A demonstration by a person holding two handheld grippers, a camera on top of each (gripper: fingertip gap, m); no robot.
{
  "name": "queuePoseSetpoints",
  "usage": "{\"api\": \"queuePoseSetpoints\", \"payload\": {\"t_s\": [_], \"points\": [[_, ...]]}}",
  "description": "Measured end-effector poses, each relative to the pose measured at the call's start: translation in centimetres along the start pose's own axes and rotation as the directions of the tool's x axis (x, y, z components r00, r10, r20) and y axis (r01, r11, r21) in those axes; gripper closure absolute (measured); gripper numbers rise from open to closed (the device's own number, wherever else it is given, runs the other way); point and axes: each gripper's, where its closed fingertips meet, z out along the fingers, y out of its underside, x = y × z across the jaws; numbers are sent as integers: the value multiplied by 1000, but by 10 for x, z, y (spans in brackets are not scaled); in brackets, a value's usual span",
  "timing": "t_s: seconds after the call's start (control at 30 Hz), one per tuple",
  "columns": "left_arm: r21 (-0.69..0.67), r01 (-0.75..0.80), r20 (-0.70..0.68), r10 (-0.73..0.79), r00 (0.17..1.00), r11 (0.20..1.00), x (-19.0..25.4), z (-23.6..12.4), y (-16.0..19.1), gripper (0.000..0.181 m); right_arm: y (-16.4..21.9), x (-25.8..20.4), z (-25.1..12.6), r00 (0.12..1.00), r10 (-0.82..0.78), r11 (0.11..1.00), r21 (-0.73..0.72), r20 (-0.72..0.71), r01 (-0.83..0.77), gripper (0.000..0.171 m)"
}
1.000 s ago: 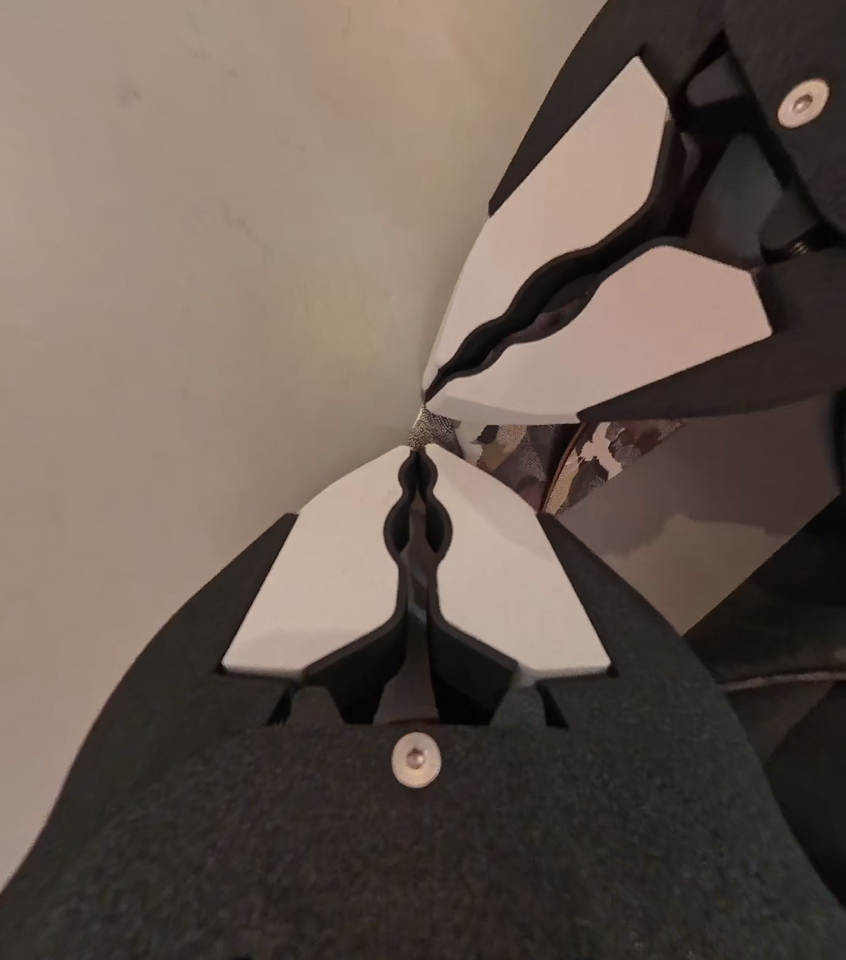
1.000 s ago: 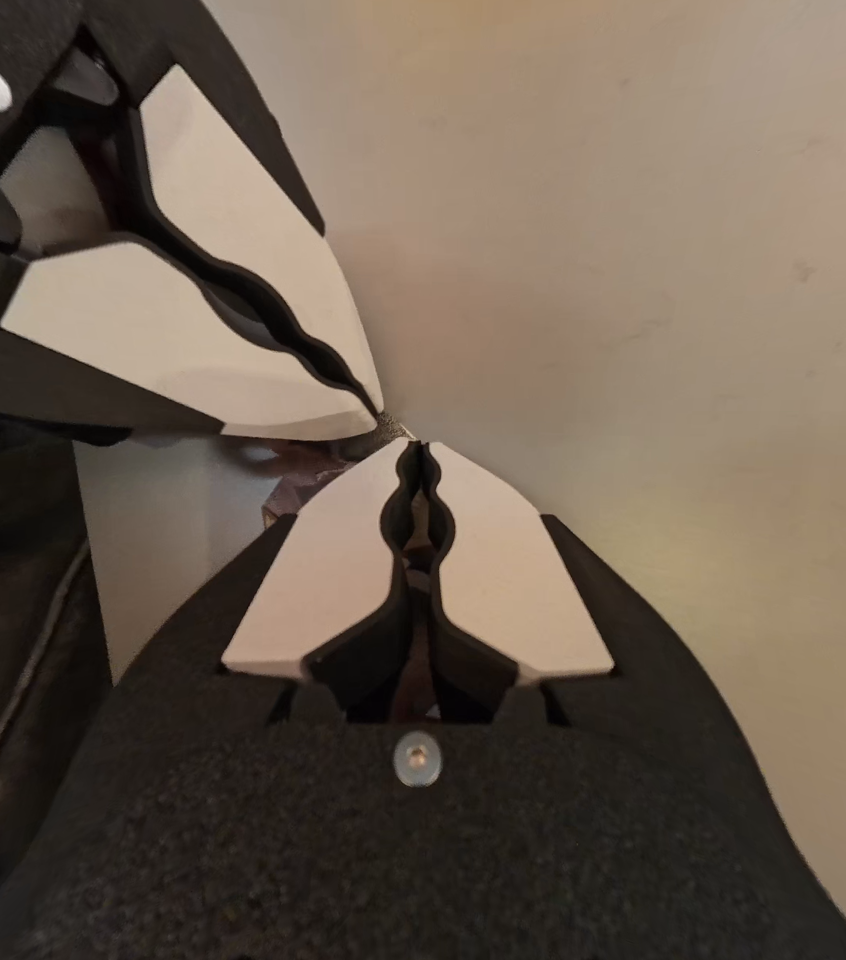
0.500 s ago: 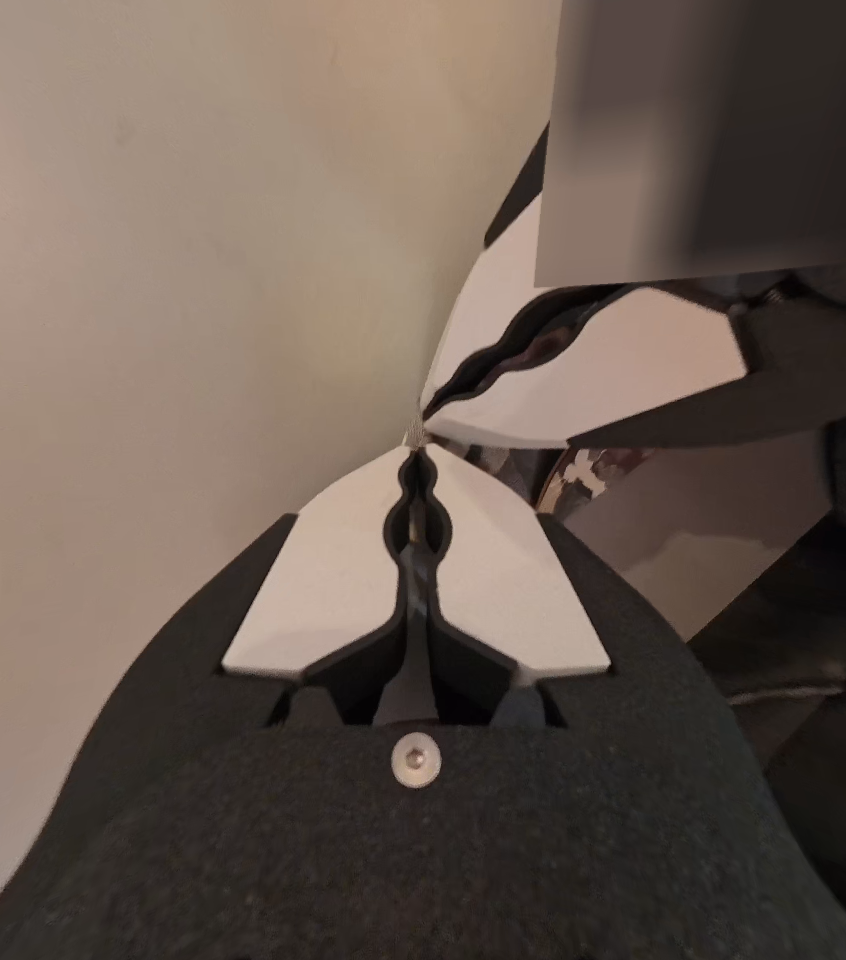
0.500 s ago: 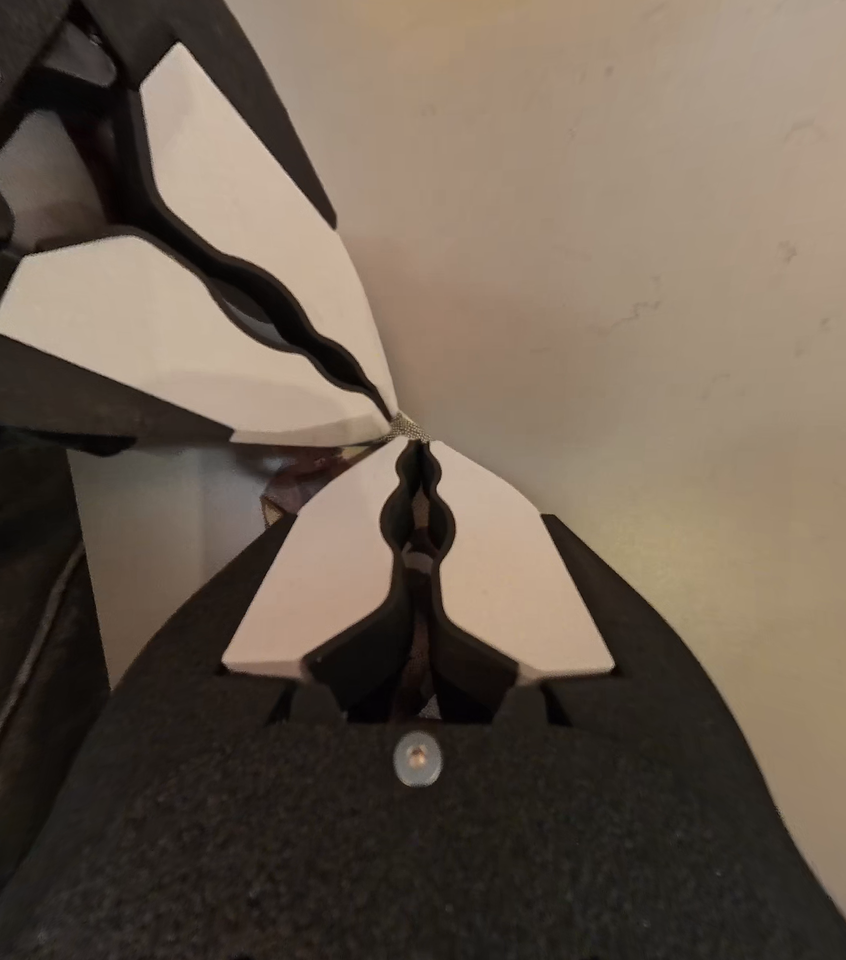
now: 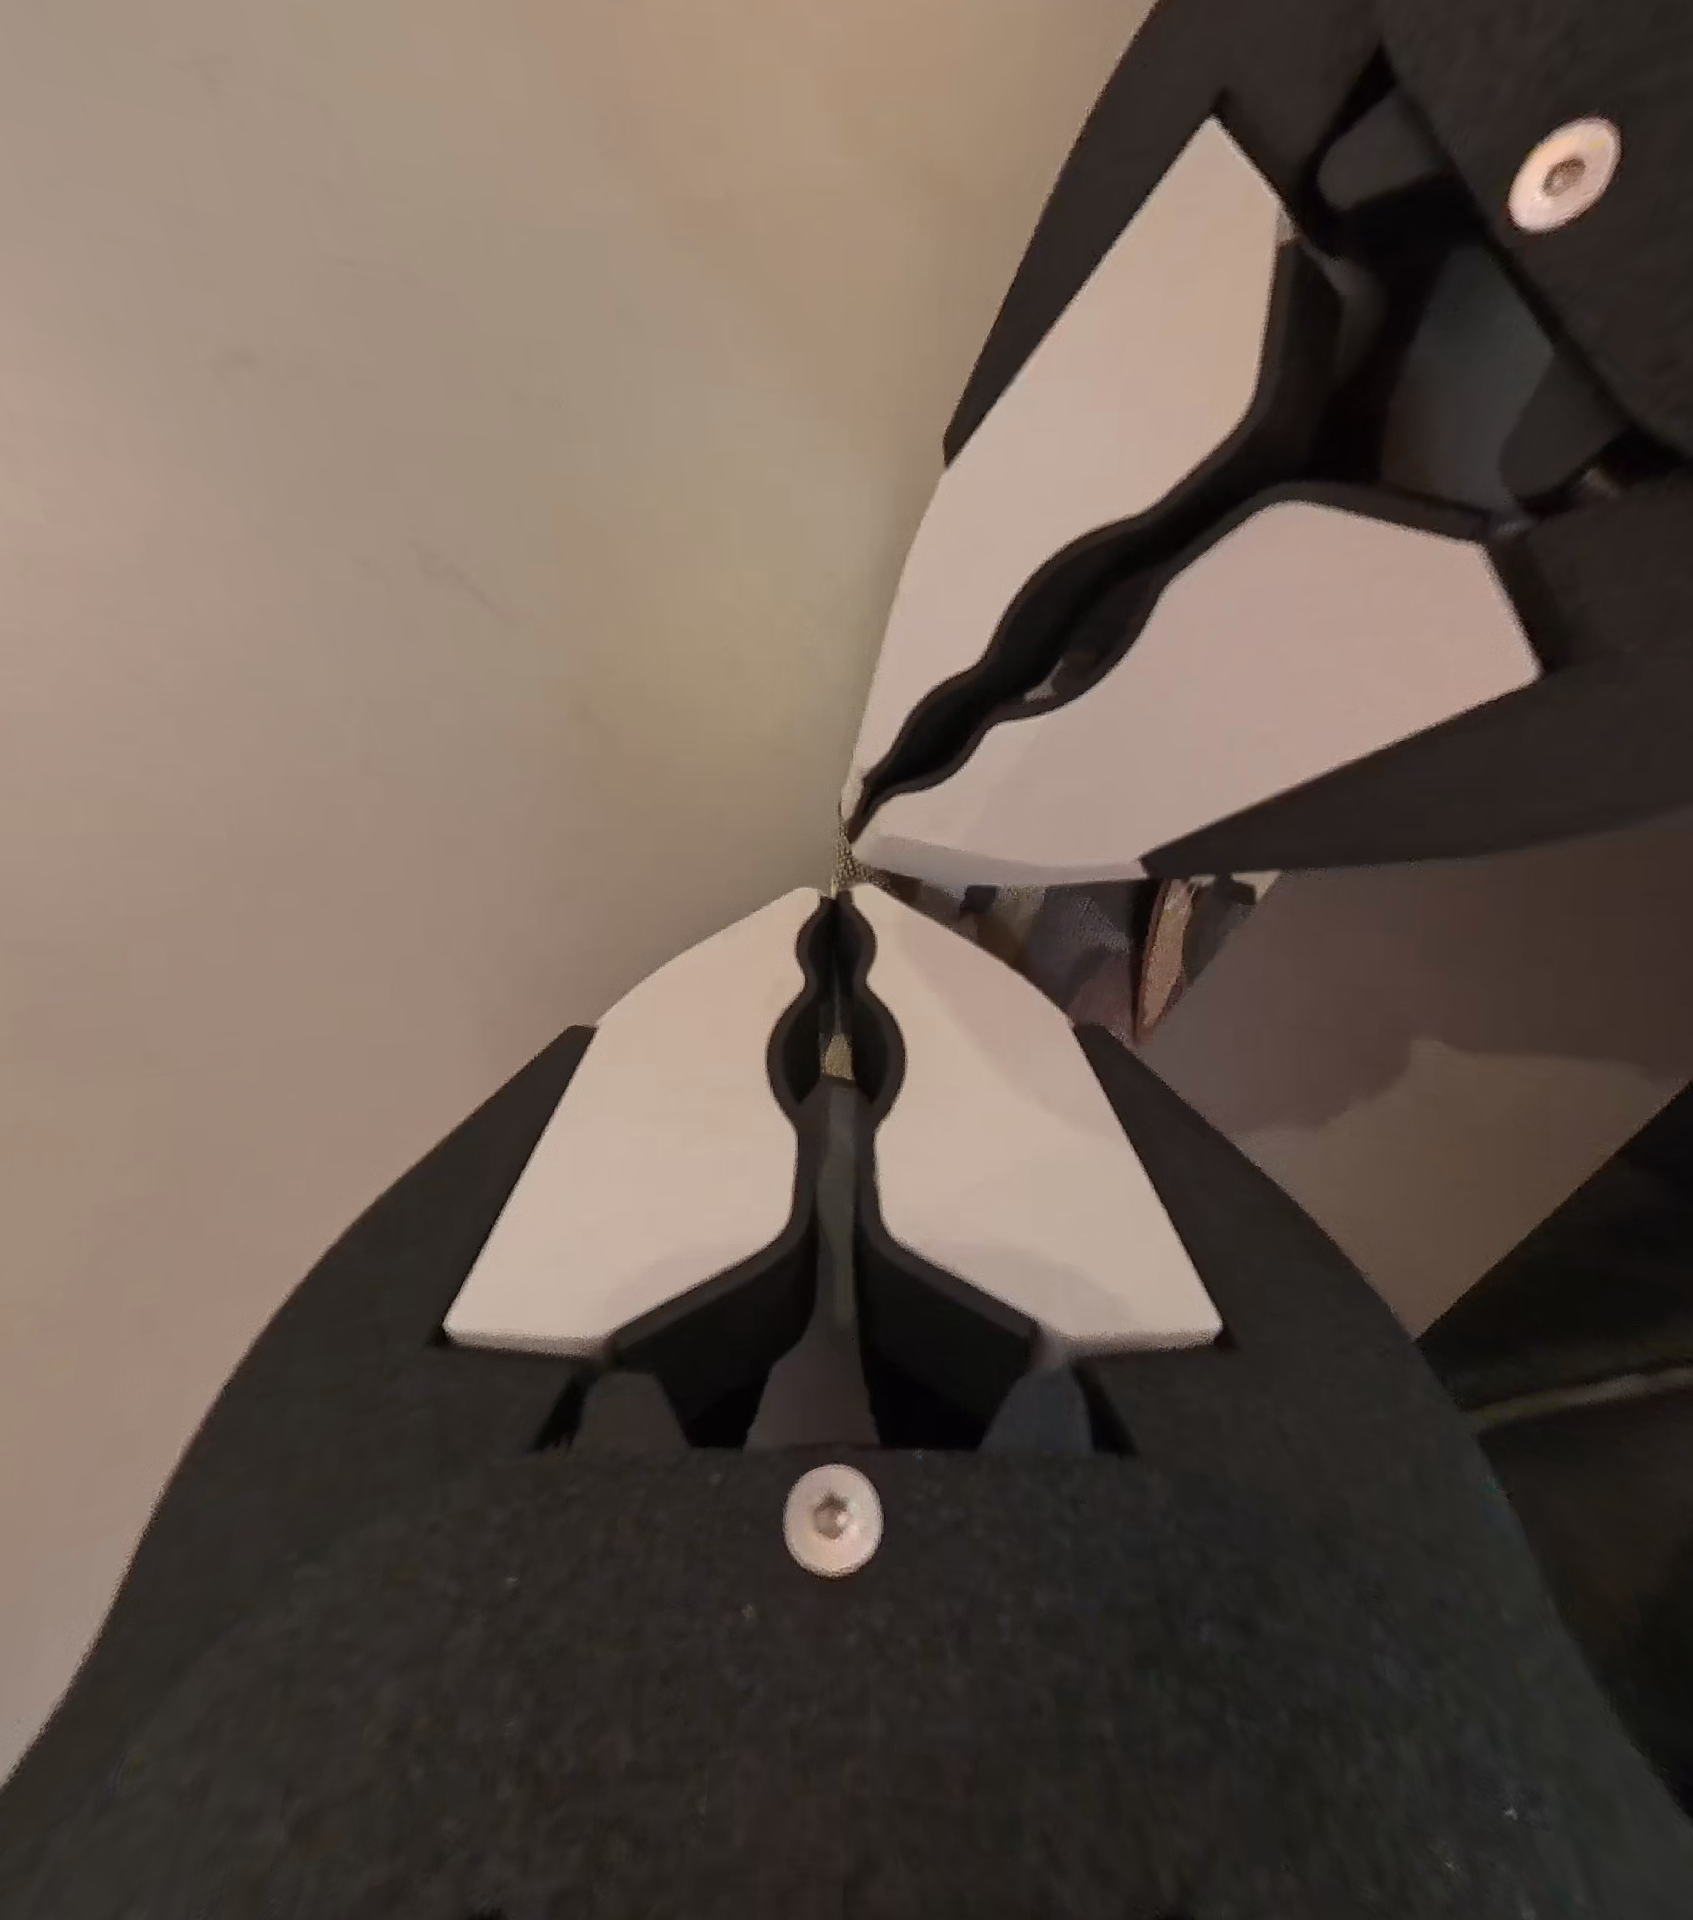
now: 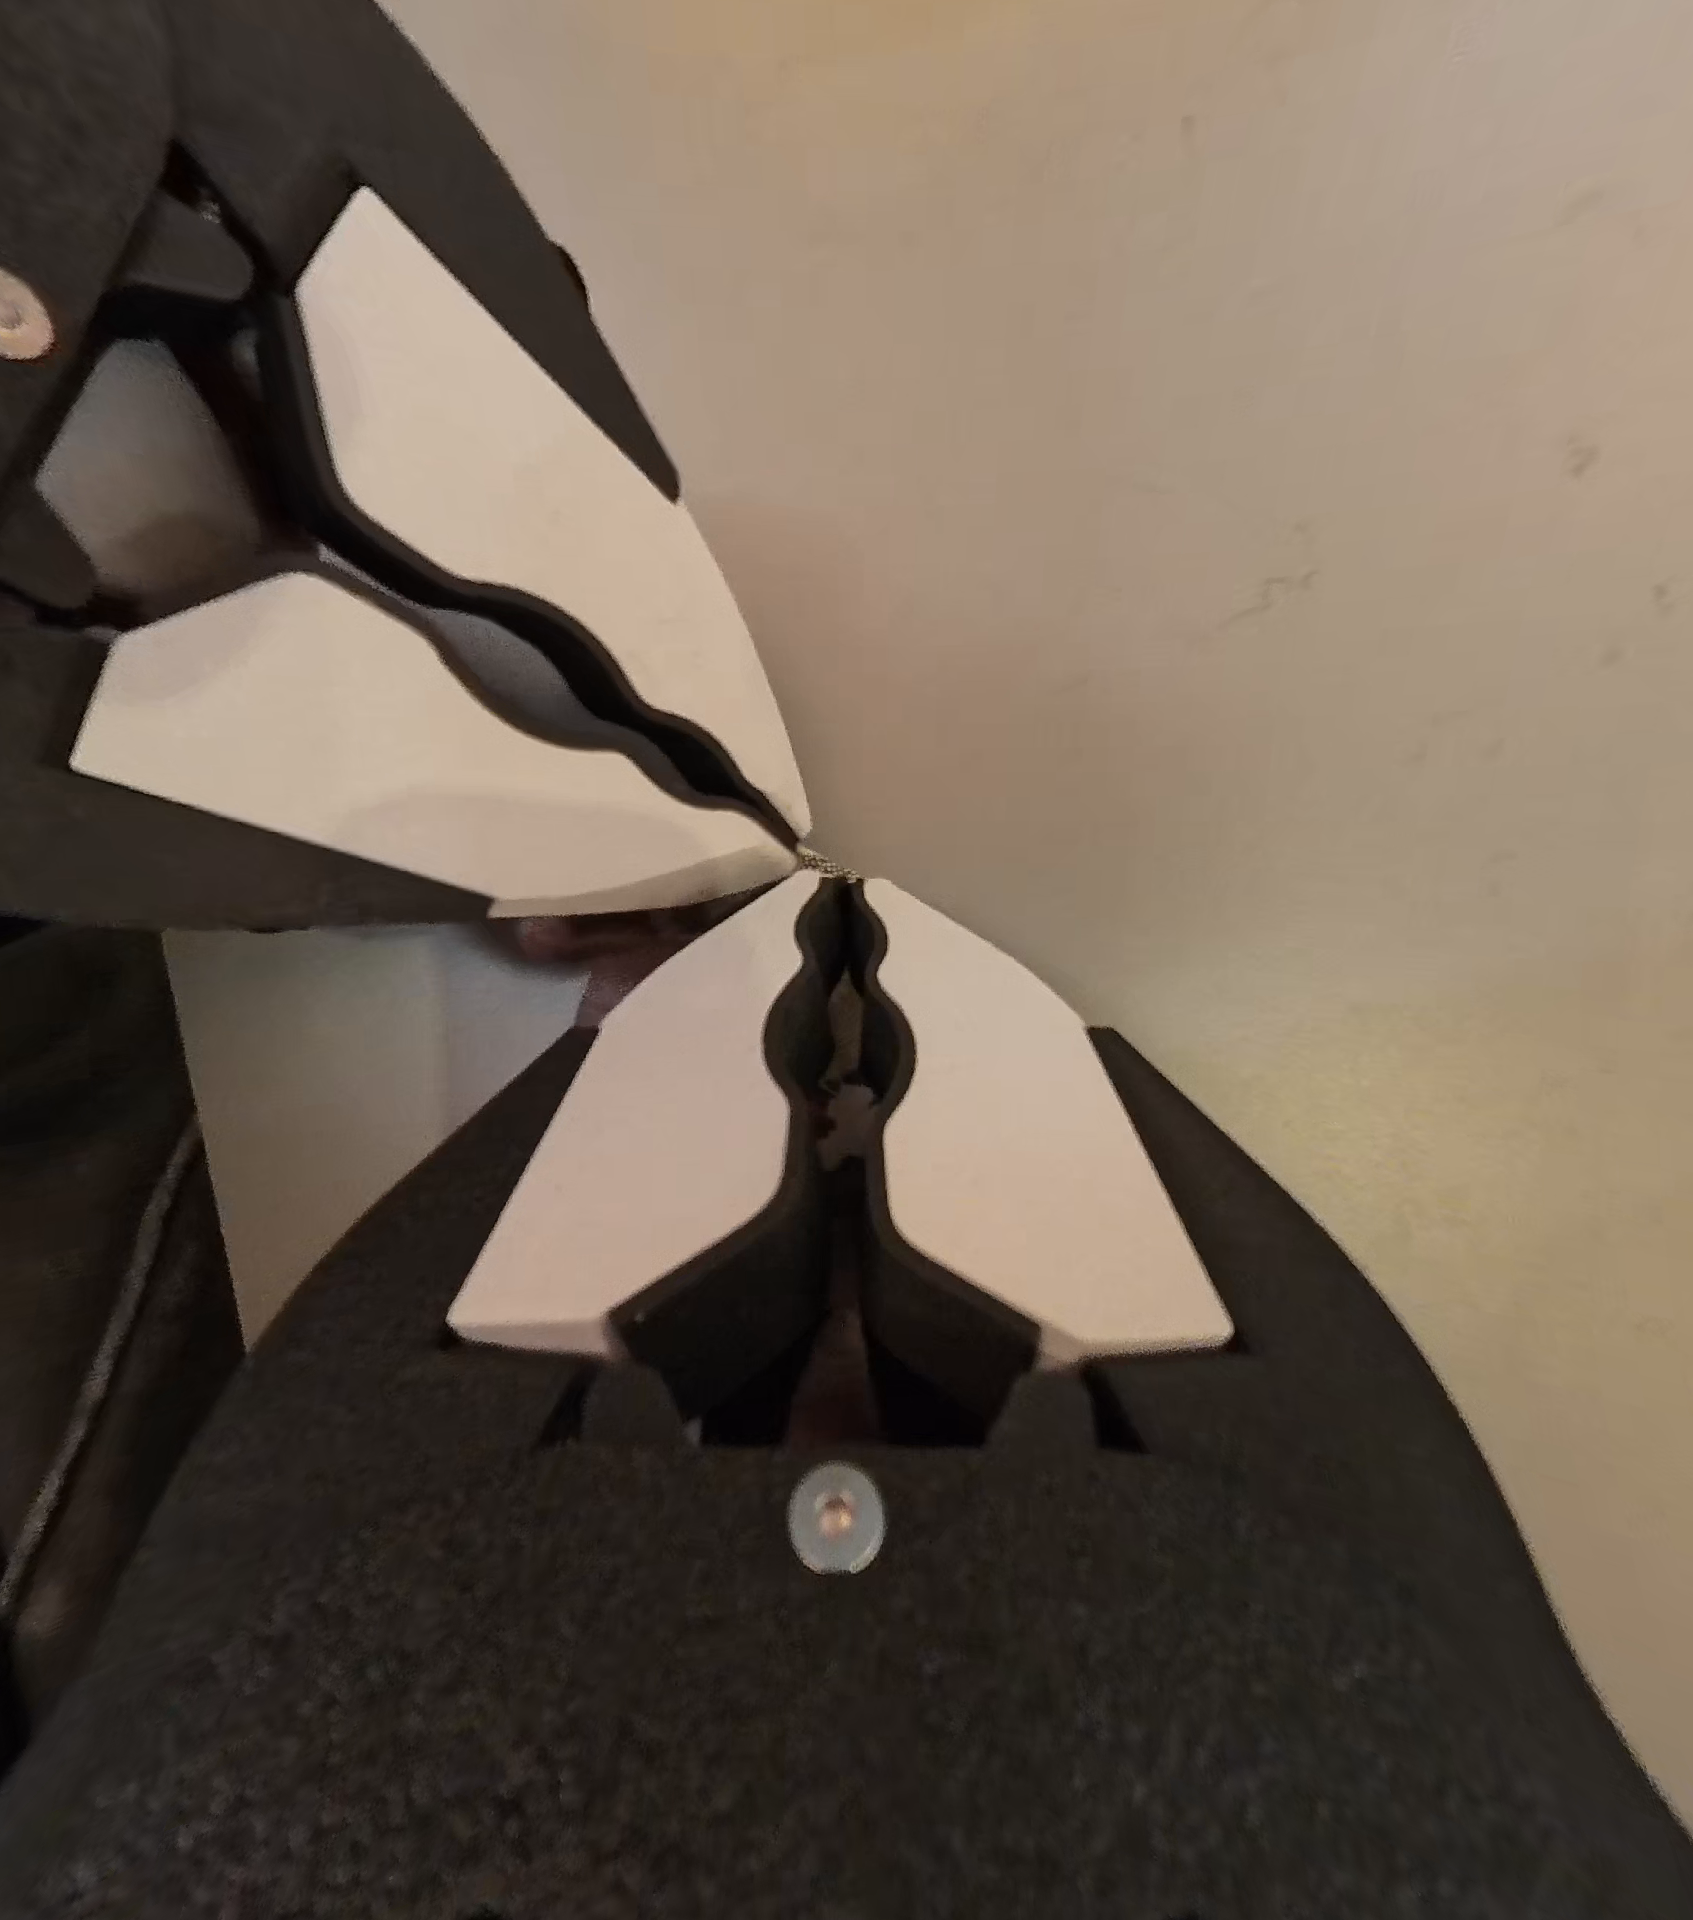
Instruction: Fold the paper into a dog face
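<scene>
Two tools at work: both are meeting nose to nose above a cream surface [image 5: 302,520], their tips almost touching.
Left gripper [image 5: 826,906]: its jaws are pressing fully together, and a pale scrap is showing inside the slit, so it looks to be pinching the paper.
Paper [image 5: 847,868]: only a tiny speckled sliver is showing, bridging the small gap between the two sets of tips. The rest is hiding behind the fingers.
Mottled patch [image 5: 1081,935]: this is peeking out low and to the right of the tips. I cannot tell whether it is more of the sheet or cloth behind it.
Right gripper [image 5: 854,821]: it is coming in from the upper right at a slant to the left one. Its jaws are also clamping shut, with patterned bits showing in its slit from its own camera, so it too seems to be gripping the paper.
Relation that matters: the sliver is lying dead ahead of each tip, with its long axis running from one nose to the other. Neither gripper is sitting nearer than the other.
Judgement: a small corner or crease is probably being pinched here. Any pull apart along that axis is risking a tear, so the coming move is calling for the two to travel together.
</scene>
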Motion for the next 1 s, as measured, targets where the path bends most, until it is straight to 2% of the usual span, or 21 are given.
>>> {"api": "queuePoseSetpoints", "payload": {"t_s": [0.53, 0.67, 0.8, 1.0], "points": [[-17, -40, 33, 40, 999, 999, 3, -15, 17, 181, 0, 0, 0, 1000, 4, 1000, -10, -24, -4, 170], [60, 29, -34, -27, 999, 998, 10, -15, 1, 181, 0, 0, -1, 1000, 8, 1000, -9, -25, -8, 170], [34, 45, -42, -43, 998, 998, 9, -4, 5, 181, 0, 0, -1, 1000, 10, 1000, -8, -26, -10, 170], [31, 61, -55, -59, 997, 998, 10, -9, 11, 181, 0, 0, -1, 999, 25, 1000, -4, -20, -25, 170]]}}
